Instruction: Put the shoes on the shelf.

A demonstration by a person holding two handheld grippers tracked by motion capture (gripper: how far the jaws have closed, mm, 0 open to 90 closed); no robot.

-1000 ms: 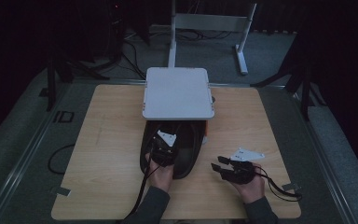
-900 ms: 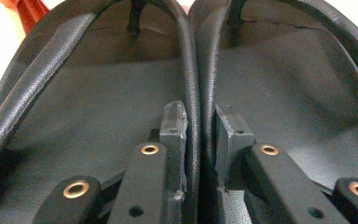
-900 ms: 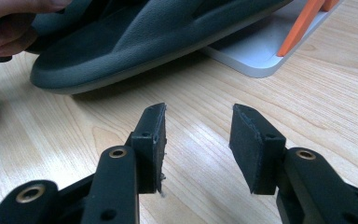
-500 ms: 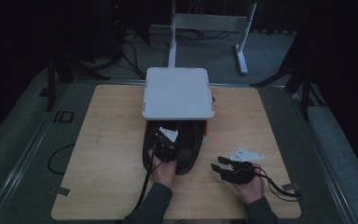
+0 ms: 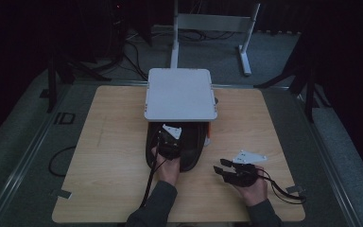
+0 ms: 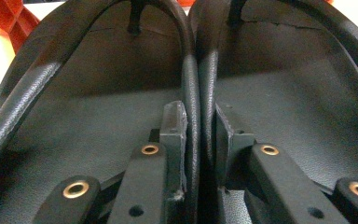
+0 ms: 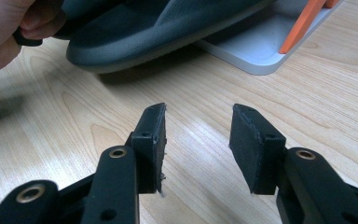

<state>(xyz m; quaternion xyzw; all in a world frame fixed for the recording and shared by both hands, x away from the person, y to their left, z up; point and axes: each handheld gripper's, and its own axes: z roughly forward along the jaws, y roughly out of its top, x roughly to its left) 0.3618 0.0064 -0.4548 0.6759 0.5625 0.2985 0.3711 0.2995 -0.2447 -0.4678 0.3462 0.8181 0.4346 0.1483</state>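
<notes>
Little has shifted: my left tongs (image 5: 166,138) stay on the black slippers (image 5: 189,151).
They pinch both inner straps (image 6: 193,93); my right tongs (image 7: 198,140) rest spread over the bench (image 5: 108,142).

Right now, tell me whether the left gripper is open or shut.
Shut. In the left gripper view, the left gripper has its pads clamped on the touching inner rims of the two black slippers.

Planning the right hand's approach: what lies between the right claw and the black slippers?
Bare wooden table. In the right gripper view nothing sits between the open right claw and the black slippers.
</notes>
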